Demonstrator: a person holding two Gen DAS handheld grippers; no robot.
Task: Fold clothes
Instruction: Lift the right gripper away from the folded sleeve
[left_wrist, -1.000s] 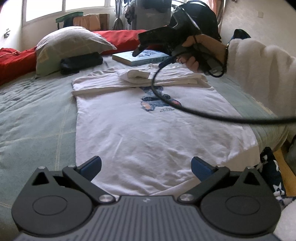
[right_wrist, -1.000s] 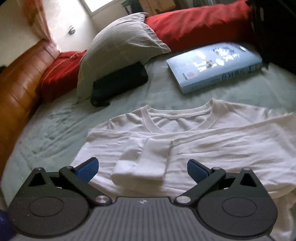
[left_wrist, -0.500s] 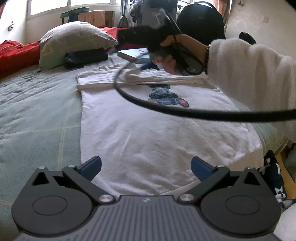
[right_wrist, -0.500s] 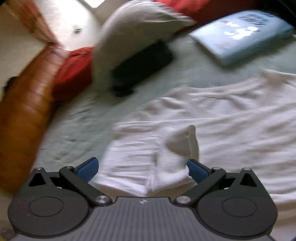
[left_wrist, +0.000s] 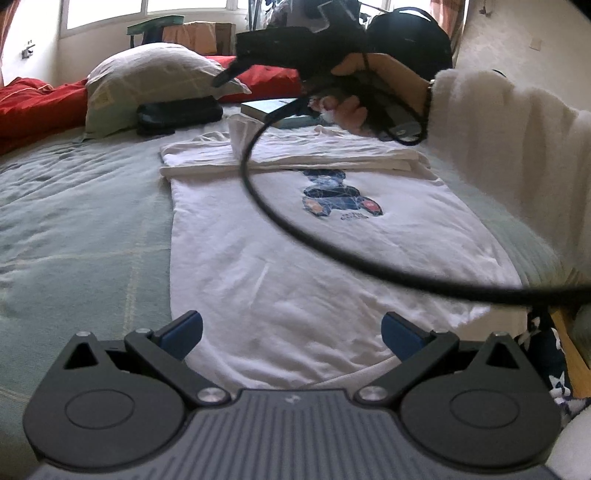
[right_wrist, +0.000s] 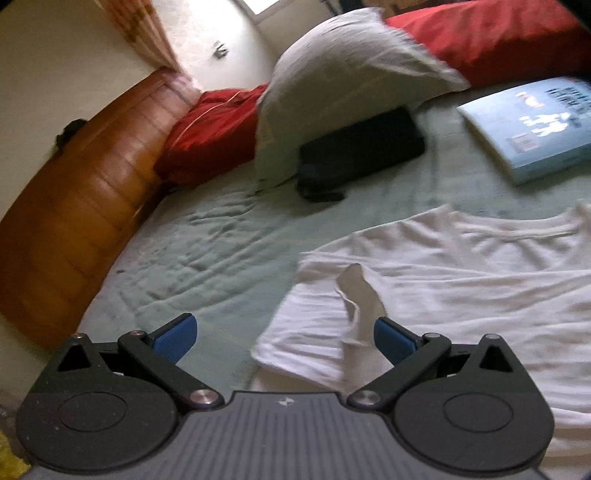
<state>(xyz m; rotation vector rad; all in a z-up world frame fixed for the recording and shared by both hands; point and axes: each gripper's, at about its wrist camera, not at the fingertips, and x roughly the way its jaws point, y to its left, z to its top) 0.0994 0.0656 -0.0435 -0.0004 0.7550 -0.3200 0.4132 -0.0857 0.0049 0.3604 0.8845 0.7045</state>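
A white long-sleeved shirt (left_wrist: 295, 258) with a blue print lies flat on the green bed, sleeves folded across the chest. My left gripper (left_wrist: 291, 332) is open and empty over the shirt's hem. My right gripper (right_wrist: 284, 338) is open above the shirt's left shoulder (right_wrist: 461, 295); a sleeve cuff (right_wrist: 360, 295) stands up beside its right finger (right_wrist: 391, 339), touching it. In the left wrist view the right gripper (left_wrist: 221, 79) hangs in a hand above the collar, its black cable looping down.
A grey pillow (right_wrist: 351, 74), a black pouch (right_wrist: 362, 147) and a blue book (right_wrist: 528, 122) lie beyond the collar. Red bedding (right_wrist: 221, 125) and a wooden headboard (right_wrist: 74, 206) are at the left. The bed's edge (left_wrist: 543, 266) is at the right.
My right gripper swung left and rose, dragging the sleeve cuff up on end with it. My left gripper stayed open over the hem.
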